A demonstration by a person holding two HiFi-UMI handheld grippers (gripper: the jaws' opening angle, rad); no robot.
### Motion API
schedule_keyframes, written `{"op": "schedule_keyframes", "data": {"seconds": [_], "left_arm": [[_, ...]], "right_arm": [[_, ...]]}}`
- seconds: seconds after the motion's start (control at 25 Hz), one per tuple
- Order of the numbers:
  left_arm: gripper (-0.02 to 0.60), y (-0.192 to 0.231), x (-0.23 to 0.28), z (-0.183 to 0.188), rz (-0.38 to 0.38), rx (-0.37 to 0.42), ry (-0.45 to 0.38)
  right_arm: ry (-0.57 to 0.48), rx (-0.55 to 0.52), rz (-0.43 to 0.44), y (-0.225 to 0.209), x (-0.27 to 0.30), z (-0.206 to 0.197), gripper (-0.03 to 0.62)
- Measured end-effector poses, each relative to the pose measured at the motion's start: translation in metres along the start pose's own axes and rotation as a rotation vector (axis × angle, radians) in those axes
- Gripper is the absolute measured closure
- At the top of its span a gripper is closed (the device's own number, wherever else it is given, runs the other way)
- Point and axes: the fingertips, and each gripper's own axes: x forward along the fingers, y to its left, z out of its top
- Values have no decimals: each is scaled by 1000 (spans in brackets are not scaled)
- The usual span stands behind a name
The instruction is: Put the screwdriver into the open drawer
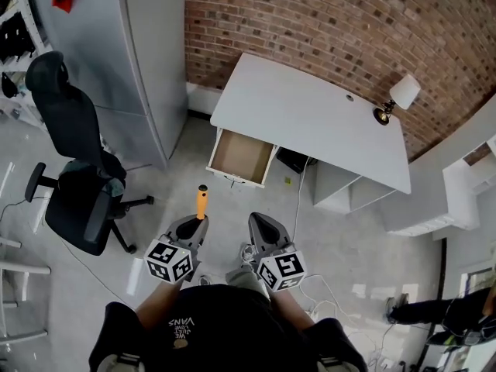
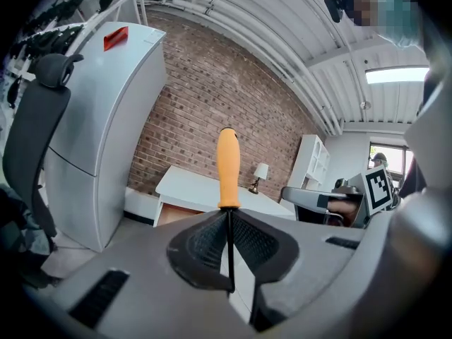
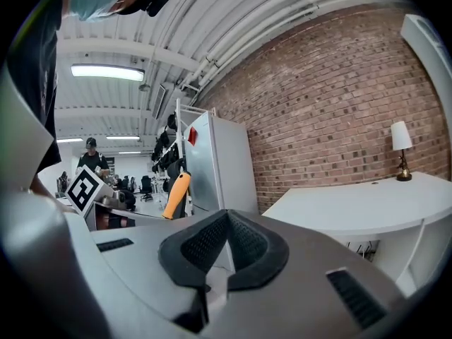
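Observation:
The screwdriver (image 1: pixel 201 201) has an orange handle and a thin black shaft. My left gripper (image 1: pixel 193 228) is shut on that shaft, with the handle sticking out ahead toward the desk. In the left gripper view the shaft runs between the closed pads and the screwdriver handle (image 2: pixel 227 168) stands upright above my left gripper (image 2: pixel 230 249). The open drawer (image 1: pixel 242 157) juts from the left end of the white desk (image 1: pixel 310 115), some way ahead of the screwdriver tip; the drawer (image 2: pixel 176 214) shows brown inside. My right gripper (image 1: pixel 262 229) is beside the left, shut and empty (image 3: pixel 224 249).
A black office chair (image 1: pixel 74 161) stands at the left. A tall grey cabinet (image 1: pixel 132 60) stands left of the desk. A small lamp (image 1: pixel 399 98) sits on the desk's right end. White shelving (image 1: pixel 341 192) is under the desk. Cables (image 1: pixel 298 200) trail on the floor.

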Motion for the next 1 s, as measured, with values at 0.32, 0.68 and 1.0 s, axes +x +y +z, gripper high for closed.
{"op": "schedule_keyframes", "data": {"seconds": [0.32,0.68,1.0], "left_arm": [[560,6,59,29,107,-21,-61],[560,1,132,42,206,-56,-110],[560,11,167,40,326,-103,-123]], "right_arm": [[14,-40,121,-56,37,22,597],[39,-65,240,-127,65,33,597],[76,-80,363,-160,85,31,597]]}}
